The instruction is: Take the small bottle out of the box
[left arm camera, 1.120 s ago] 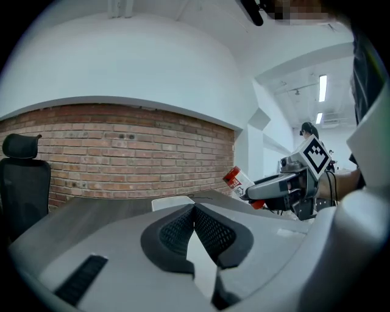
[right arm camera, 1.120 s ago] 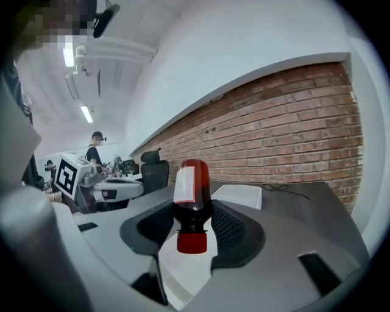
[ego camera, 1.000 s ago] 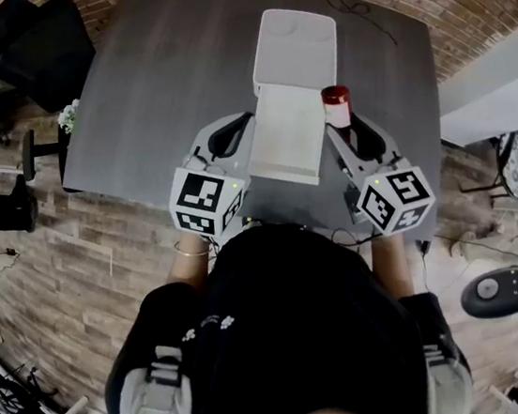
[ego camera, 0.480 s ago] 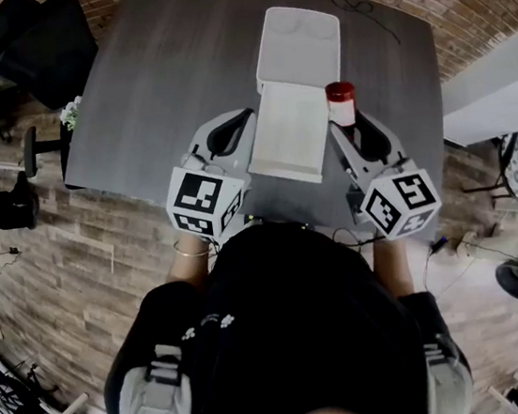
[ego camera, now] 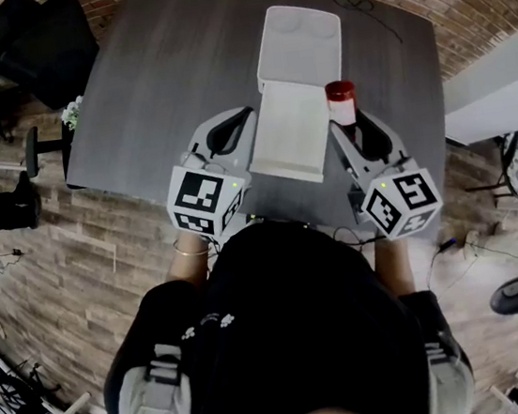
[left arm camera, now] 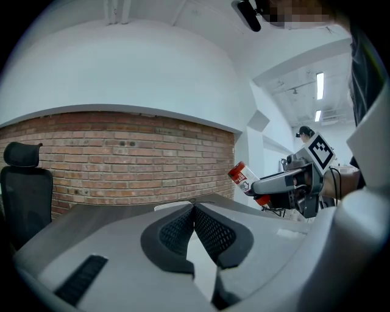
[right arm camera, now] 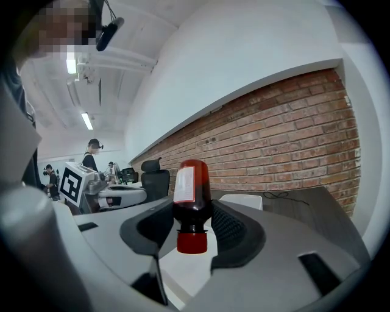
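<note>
A small dark red bottle [ego camera: 341, 102] with a white label and a red cap hangs above the grey table [ego camera: 157, 82], just right of the white box. My right gripper [ego camera: 344, 126] is shut on the bottle [right arm camera: 192, 192], whose cap points back toward the camera. The white box [ego camera: 299, 40] lies open, its lid [ego camera: 289, 131] folded toward me. What is inside the box cannot be made out. My left gripper [ego camera: 244, 118] rests by the lid's left edge, shut with nothing between its jaws [left arm camera: 194, 208]. The left gripper view shows the bottle [left arm camera: 242, 177] held aloft.
A thin black cable [ego camera: 361, 8] lies on the table beyond the box. A black office chair [ego camera: 34, 42] stands off the table's far left corner, with a small plant [ego camera: 69, 115] by the left edge. A brick wall runs behind the table.
Both grippers and the bottle stay nearly where they were, apart from a slight shift of the view. A dark round object on the floor at the right has moved further right.
</note>
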{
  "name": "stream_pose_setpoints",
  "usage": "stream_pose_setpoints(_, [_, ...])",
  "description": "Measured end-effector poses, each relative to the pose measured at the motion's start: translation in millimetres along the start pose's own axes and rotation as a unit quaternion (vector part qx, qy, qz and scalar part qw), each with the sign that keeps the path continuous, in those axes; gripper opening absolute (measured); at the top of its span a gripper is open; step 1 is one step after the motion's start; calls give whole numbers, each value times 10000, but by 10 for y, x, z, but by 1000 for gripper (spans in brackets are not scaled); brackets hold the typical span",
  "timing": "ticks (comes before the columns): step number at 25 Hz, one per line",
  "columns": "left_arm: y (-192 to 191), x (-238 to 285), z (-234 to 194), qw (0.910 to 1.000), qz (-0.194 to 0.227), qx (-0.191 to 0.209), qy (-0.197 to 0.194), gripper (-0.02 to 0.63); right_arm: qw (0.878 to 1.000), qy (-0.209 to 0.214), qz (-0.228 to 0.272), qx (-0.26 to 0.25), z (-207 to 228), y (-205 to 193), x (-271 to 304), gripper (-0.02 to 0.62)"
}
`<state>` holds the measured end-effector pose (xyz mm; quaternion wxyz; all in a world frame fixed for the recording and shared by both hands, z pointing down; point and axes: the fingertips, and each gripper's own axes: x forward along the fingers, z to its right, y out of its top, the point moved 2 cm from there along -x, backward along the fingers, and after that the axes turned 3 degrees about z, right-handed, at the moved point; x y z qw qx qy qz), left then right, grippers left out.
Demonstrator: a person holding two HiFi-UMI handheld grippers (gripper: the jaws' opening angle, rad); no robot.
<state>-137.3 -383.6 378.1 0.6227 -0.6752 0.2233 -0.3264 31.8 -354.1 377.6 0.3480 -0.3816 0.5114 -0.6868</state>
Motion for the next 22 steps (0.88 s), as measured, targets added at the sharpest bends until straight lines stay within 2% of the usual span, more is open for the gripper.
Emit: stream_pose_setpoints(22, [4,-51,24,10000,37,-49,64,3,9999,62,-75,-79,-65,-26,-63,193])
